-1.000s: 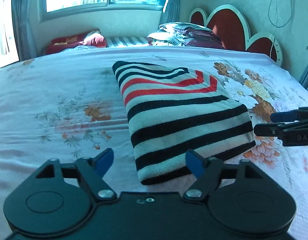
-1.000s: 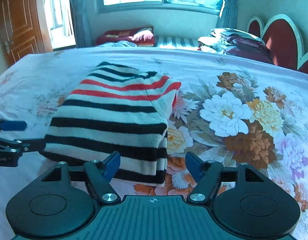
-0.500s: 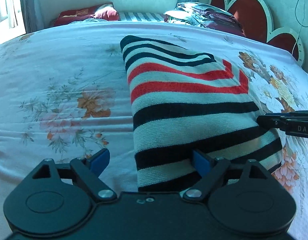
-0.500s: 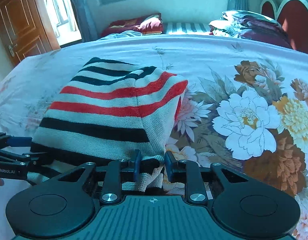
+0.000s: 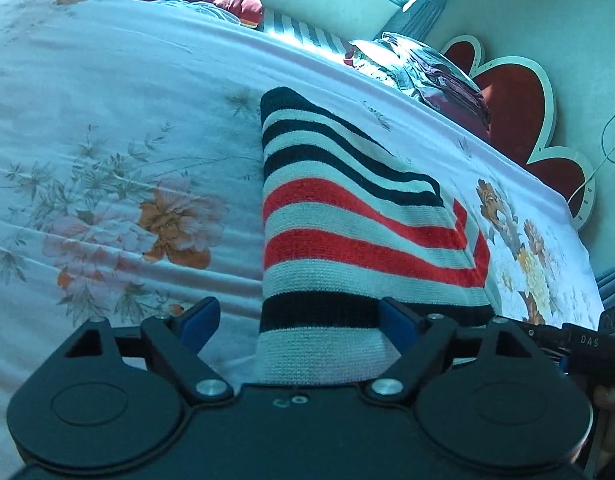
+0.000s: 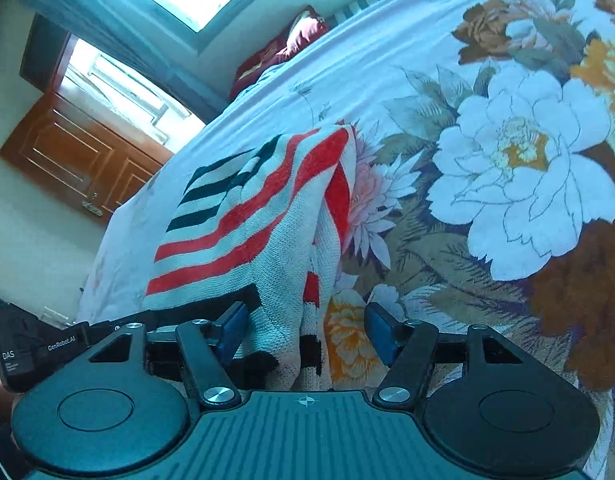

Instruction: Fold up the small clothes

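- While our left claw (image 5: 295, 322) stands wide with its blue pads (image 5: 197, 322) apart, the near edge of the striped sweater (image 5: 347, 248) runs between them, and neither pad presses on the knit.
- Our right claw (image 6: 305, 330) is opening; the sweater's near corner (image 6: 283, 320) hangs between its pads, the left one just beside the cloth, the right one well clear of it.
- We see the right claw's black body at the lower right edge of the left view, close beside the sweater's right side.
- The sweater, folded, with black, white and red stripes, lies on the flowered bedsheet (image 5: 107, 160), its near end raised toward us.
- Large printed blooms (image 6: 519, 168) spread to the right of it.
- Beyond, we see a red headboard (image 5: 511, 100), piled bedding (image 5: 427, 72), and a wooden door (image 6: 79, 152).
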### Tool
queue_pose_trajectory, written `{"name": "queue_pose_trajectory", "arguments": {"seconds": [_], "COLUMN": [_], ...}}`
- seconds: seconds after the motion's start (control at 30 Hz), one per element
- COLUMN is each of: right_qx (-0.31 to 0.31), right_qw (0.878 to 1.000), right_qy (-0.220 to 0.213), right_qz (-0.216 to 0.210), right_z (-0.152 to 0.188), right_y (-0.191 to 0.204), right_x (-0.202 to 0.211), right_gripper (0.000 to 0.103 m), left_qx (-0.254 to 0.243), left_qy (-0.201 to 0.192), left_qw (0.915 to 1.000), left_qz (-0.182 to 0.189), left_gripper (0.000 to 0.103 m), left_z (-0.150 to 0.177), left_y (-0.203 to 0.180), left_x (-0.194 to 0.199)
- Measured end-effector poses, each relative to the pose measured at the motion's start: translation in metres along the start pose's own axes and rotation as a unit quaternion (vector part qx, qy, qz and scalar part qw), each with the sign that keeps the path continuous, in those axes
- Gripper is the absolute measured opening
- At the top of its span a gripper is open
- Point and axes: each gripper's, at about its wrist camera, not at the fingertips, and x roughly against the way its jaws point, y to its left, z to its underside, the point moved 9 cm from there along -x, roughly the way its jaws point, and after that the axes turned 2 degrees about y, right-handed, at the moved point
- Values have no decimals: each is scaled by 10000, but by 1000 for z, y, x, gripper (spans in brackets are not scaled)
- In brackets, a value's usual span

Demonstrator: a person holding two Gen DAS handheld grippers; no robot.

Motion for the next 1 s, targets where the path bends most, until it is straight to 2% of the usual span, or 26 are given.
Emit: {"name": "queue_pose_trajectory", "arguments": {"seconds": [0.1, 0.2, 0.33, 0.37, 0.4, 0.43, 0.47, 0.57, 0.63, 0.7, 0.8, 1.0], "right_qx": [-319, -399, -169, -78, 25, 145, 286, 922, 1203, 1332, 1453, 1833], "right_qw": [9984, 9963, 9972, 9976, 9981, 9987, 9989, 9949, 9909, 9886, 9859, 9765], "right_qy": [110, 244, 298, 310, 308, 302, 283, 213, 142, 64, -34, -311], "right_qz": [-461, -722, -666, -621, -541, -393, -249, 336, 584, 706, 830, 1094], "right_z": [-4, -7, -12, -14, -14, -15, -16, -11, -5, -2, 1, 9], "right_y": [-4, -1, 8, 11, 14, 18, 22, 36, 45, 50, 61, 91], "right_x": [-4, -12, -20, -22, -24, -27, -29, -34, -33, -30, -26, -5], "right_gripper": [64, 64, 63, 63, 60, 52, 48, 43, 40, 37, 35, 34], "left_qx": [80, 258, 380, 369, 361, 350, 257, -448, -925, -1221, -1415, -1568], "left_qy": [110, 202, 233, 239, 251, 270, 250, 102, -2, -68, -159, -431], "left_qw": [9998, 9989, 9980, 9979, 9977, 9976, 9987, 9987, 9942, 9898, 9866, 9847], "left_qz": [136, 324, 459, 469, 510, 525, 369, -210, -545, -729, -796, -619], "left_gripper": [85, 85, 84, 82, 73, 68, 67, 60, 55, 49, 44, 43], "left_z": [0, -1, -3, -4, -4, -4, -5, -9, -10, -10, -10, -14], "left_y": [0, 1, 0, -2, -5, -9, -13, -32, -44, -52, -60, -68], "left_x": [-8, -17, -25, -26, -29, -31, -32, -30, -25, -20, -12, 16]}}
